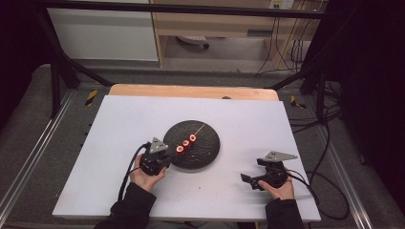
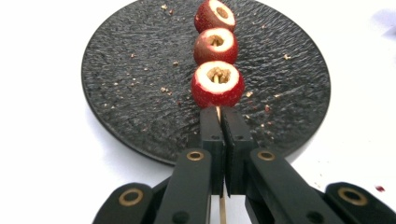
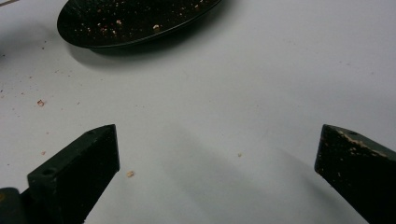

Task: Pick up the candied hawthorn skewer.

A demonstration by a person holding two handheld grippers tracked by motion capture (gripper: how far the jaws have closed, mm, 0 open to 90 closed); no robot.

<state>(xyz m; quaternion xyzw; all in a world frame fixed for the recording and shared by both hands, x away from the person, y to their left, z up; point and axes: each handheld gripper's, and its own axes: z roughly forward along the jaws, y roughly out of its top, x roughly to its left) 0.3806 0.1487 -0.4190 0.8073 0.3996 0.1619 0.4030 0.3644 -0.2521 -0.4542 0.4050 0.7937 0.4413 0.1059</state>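
Lab or test room, not home. White tabletop point(image 1: 143, 191) set inside black metal frame point(image 1: 191, 8); grey carpet floor point(image 1: 28, 143) with hazard-striped tape point(image 1: 91, 97); loose cables point(image 1: 296, 52) trailing along wall; wooden shelving point(image 1: 215, 24) behind; dark curtains at sides.

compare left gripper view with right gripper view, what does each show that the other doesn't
Left gripper view: the left gripper, jaws shut on a thin wooden skewer, with three cored red fruits threaded in a row above the plate. Right gripper view: the right gripper, jaws wide apart with nothing between them, over bare white table dotted with crumbs. Both share the black textured plate scattered with crumbs, sitting on the white table.
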